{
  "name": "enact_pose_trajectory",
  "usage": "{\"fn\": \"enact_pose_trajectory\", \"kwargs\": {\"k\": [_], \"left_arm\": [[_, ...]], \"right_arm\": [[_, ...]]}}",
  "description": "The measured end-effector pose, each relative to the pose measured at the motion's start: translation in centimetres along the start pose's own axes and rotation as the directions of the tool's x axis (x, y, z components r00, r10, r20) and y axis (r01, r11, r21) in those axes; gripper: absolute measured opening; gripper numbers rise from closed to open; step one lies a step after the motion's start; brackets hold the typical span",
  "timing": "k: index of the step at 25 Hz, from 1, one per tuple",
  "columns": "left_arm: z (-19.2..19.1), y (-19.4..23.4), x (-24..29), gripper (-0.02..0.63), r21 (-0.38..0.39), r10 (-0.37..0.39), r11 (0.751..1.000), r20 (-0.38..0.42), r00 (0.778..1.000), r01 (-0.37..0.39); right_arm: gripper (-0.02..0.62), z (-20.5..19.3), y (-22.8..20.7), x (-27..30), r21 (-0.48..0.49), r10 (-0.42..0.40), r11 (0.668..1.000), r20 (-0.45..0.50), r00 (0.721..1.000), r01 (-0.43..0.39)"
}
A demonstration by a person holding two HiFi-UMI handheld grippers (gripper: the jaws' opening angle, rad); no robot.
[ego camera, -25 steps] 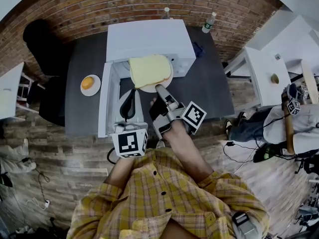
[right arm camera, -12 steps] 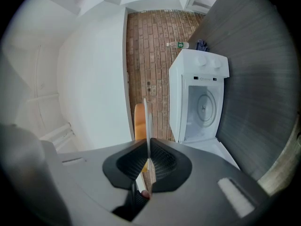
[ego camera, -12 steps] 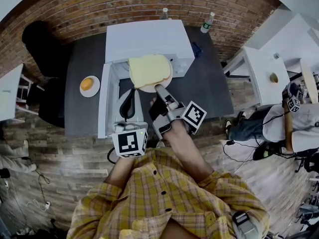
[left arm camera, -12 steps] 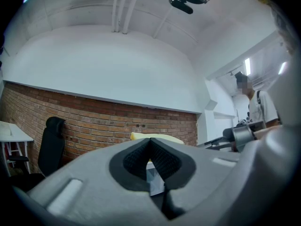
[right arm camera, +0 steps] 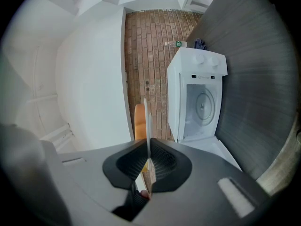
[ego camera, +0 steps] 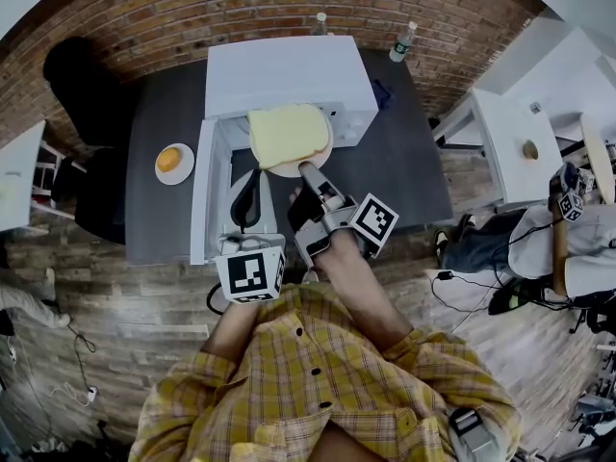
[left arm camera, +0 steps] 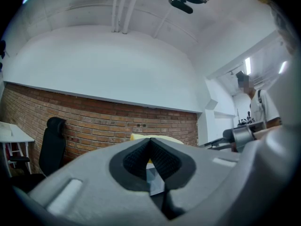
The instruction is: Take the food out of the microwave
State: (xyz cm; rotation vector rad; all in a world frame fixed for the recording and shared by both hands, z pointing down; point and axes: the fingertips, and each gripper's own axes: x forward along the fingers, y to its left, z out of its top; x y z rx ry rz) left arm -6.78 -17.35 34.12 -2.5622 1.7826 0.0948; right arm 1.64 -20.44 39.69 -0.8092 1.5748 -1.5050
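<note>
The white microwave (ego camera: pixel 289 80) stands on the dark table (ego camera: pixel 404 162) with its door (ego camera: pixel 200 195) swung open to the left. My right gripper (ego camera: pixel 308 172) is shut on the near rim of a white plate (ego camera: pixel 295 169), which carries a yellow slice of food (ego camera: pixel 287 133) and hangs level just outside the oven's mouth. In the right gripper view the plate (right arm camera: pixel 146 119) shows edge-on between the pads, and the microwave (right arm camera: pixel 197 93) cavity holds only its turntable. My left gripper (ego camera: pixel 250 205) hovers by the door, shut with nothing in it (left arm camera: pixel 150 142).
A small plate with an orange item (ego camera: pixel 171 162) sits on the table left of the door. Two bottles (ego camera: pixel 405 41) stand behind the microwave by the brick wall. A black chair (ego camera: pixel 82 85) is at far left. White tables and a person (ego camera: pixel 568 239) are at right.
</note>
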Motion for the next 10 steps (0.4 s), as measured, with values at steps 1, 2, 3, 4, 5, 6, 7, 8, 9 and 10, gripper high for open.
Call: {"fn": "enact_pose_trajectory", "kwargs": {"k": [1,2,3,4,5,6,7,8,9,10], "left_arm": [[-0.01,0.03,-0.05,0.0,0.0,0.001,1.0,-0.001,1.0,-0.001],[-0.03,0.06,-0.13,0.0,0.0,0.001,1.0,-0.002,1.0,-0.001],[-0.02,0.09,-0.19,0.0,0.0,0.002,1.0,-0.003,1.0,-0.002],[0.0,0.12,-0.22,0.0,0.001,0.004,1.0,-0.003,1.0,-0.004],[0.03,0.14,-0.22,0.0,0.001,0.005,1.0,-0.002,1.0,-0.005],[0.04,0.14,-0.18,0.0,0.001,0.005,1.0,-0.001,1.0,-0.005],[0.03,0.14,-0.13,0.0,0.0,0.005,1.0,-0.001,1.0,-0.005],[0.02,0.13,-0.06,0.0,0.0,0.005,1.0,0.0,1.0,-0.005],[0.0,0.13,0.01,0.0,0.0,0.006,1.0,0.002,1.0,-0.006],[-0.02,0.12,0.07,0.0,0.0,0.006,1.0,0.003,1.0,-0.006]], "right_arm": [[0.018,-0.03,0.04,-0.01,-0.001,0.001,1.0,0.0,1.0,-0.001],[0.018,-0.06,0.05,-0.03,-0.002,0.001,1.0,0.0,1.0,-0.001],[0.017,-0.08,0.02,-0.05,-0.002,-0.001,1.0,-0.001,1.0,0.001],[0.017,-0.08,0.0,-0.04,-0.002,-0.002,1.0,-0.001,1.0,0.002],[0.017,-0.05,-0.03,-0.03,0.0,-0.004,1.0,-0.001,1.0,0.004],[0.018,-0.01,-0.07,-0.03,0.002,-0.006,1.0,-0.001,1.0,0.006],[0.018,0.06,-0.12,-0.03,0.003,-0.007,1.0,0.0,1.0,0.007],[0.018,0.13,-0.18,-0.02,0.004,-0.008,1.0,0.0,1.0,0.008],[0.017,0.19,-0.22,0.0,0.004,-0.008,1.0,-0.001,1.0,0.008],[0.017,0.24,-0.26,0.02,0.004,-0.008,1.0,-0.002,1.0,0.008]]}}
